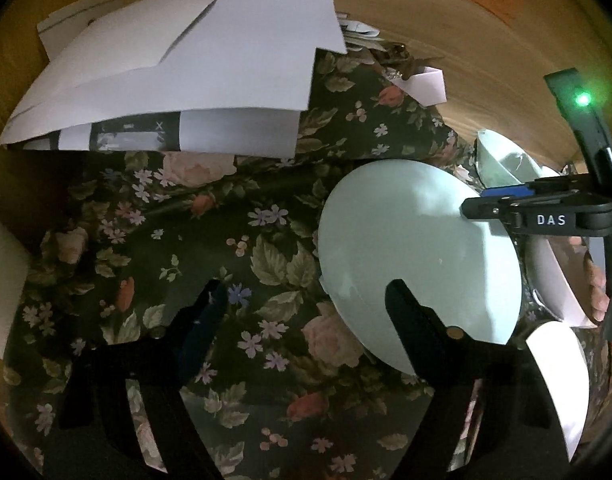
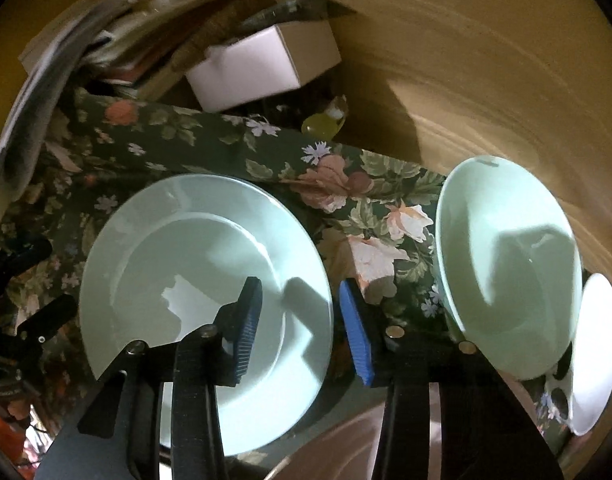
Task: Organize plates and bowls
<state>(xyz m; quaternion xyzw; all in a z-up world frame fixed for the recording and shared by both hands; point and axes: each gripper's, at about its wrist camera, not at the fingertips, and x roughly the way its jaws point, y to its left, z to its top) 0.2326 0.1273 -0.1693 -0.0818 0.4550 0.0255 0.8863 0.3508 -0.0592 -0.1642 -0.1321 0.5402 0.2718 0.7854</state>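
Observation:
A pale green plate (image 2: 193, 264) lies on the flowered cloth (image 2: 153, 140). My right gripper (image 2: 301, 330) hangs over its right rim: the left blue pad is above the plate's well, the right pad is outside the rim, and a gap shows on both sides, so it is open. A pale green bowl (image 2: 506, 272) stands tilted to the right, with a white dish (image 2: 594, 352) beside it. In the left wrist view my left gripper (image 1: 306, 292) is open with only cloth between its fingers, its right finger over the plate (image 1: 418, 248). The right gripper (image 1: 486, 208) reaches in over the plate's far edge.
White papers (image 1: 185, 72) lie piled on the cloth at the back left. A white box (image 2: 265, 64) and stacked books or papers (image 2: 105, 52) sit behind the plate. A small yellow-green object (image 2: 318, 126) lies at the cloth's edge on the wooden table (image 2: 466, 60).

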